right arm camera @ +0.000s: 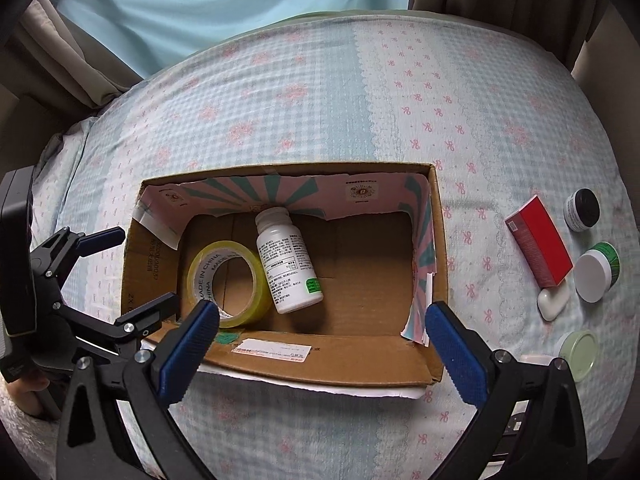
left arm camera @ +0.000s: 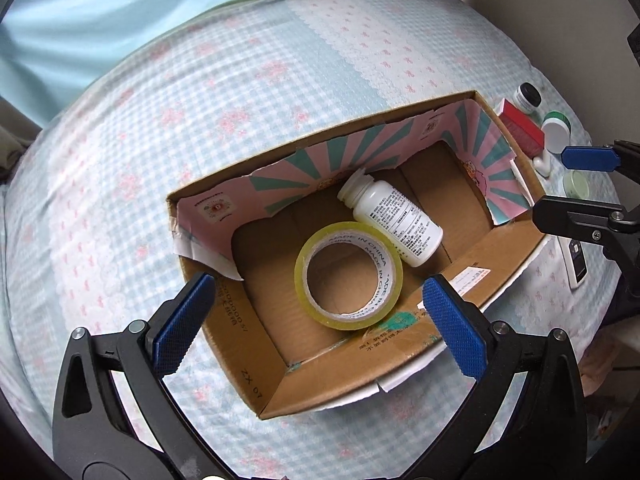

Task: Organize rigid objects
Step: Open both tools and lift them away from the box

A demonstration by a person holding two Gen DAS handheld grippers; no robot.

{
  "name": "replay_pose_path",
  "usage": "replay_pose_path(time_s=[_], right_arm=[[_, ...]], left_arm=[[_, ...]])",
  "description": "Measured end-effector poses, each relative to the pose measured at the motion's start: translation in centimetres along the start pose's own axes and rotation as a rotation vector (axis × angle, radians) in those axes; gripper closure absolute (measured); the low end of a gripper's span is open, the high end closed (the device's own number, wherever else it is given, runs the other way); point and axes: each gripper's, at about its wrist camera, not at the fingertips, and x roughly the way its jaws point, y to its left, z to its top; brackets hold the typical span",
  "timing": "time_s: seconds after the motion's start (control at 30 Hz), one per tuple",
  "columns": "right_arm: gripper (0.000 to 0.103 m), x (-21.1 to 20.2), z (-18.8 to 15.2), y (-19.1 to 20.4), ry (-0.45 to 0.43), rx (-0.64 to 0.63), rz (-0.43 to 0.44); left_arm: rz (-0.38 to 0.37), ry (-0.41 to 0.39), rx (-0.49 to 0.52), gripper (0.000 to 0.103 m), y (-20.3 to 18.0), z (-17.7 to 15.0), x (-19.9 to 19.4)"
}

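Both tools hang over the bed with their jaws spread wide and nothing between them. The left gripper (left arm camera: 320,324) hovers above the near left end of the cardboard box (right arm camera: 280,354), right over the tape roll (left arm camera: 349,275), which lies flat on the box floor. The right gripper (right arm camera: 320,344) sits at the box's near wall, towards its emptier right half.

Beside the tape, touching it or nearly so, a white pill bottle (right arm camera: 289,262) lies on its side with its cap against the far wall. Both, I'd judge, are already sorted, and the box is plainly the place where things are meant to end up.

The rest wait on the checked bedsheet (right arm camera: 280,112), well to the right of the box: a red carton (right arm camera: 538,246), a black-lidded jar (right arm camera: 582,208), a white-lidded jar (right arm camera: 594,274), a small white case (right arm camera: 553,302) touching the carton's end, and a pale green lid (right arm camera: 578,352). They are on the right gripper's side, so it seems the likelier one to fetch next.

The right wrist view lays that cluster out clearly; the left view squeezes it against the frame edge, half hidden behind the other tool. It does show a dark, remote-like object (left arm camera: 575,264) near the box that the right view does not clearly show.
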Motion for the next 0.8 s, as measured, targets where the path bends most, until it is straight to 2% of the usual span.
replay_pose_path(time_s=[0.33,0.5,0.67,0.8], right_arm=[[0.0,-5.8,-0.3,1.6,-0.082,-0.07,-0.035],[0.0,-9.7,-1.4,2.0,-0.139,-0.102,-0.058],[0.0,-13.3,-2.8,1.1,-0.2,-0.087,-0.119],[0.0,-15.9,-4.0,-1.2,-0.234,-0.032,-0.112]], left_arm=[[0.051,-0.045,-0.087,0.0,1.0,-2.3,-6.6],[0.111,-0.106,-0.141,0.0,0.6,-4.1,-11.1],[0.121,-0.152,-0.193,0.0,-0.7,-5.7,-14.8],[0.078,-0.167,-0.244,0.0,-2.3,-6.3,-16.7]])
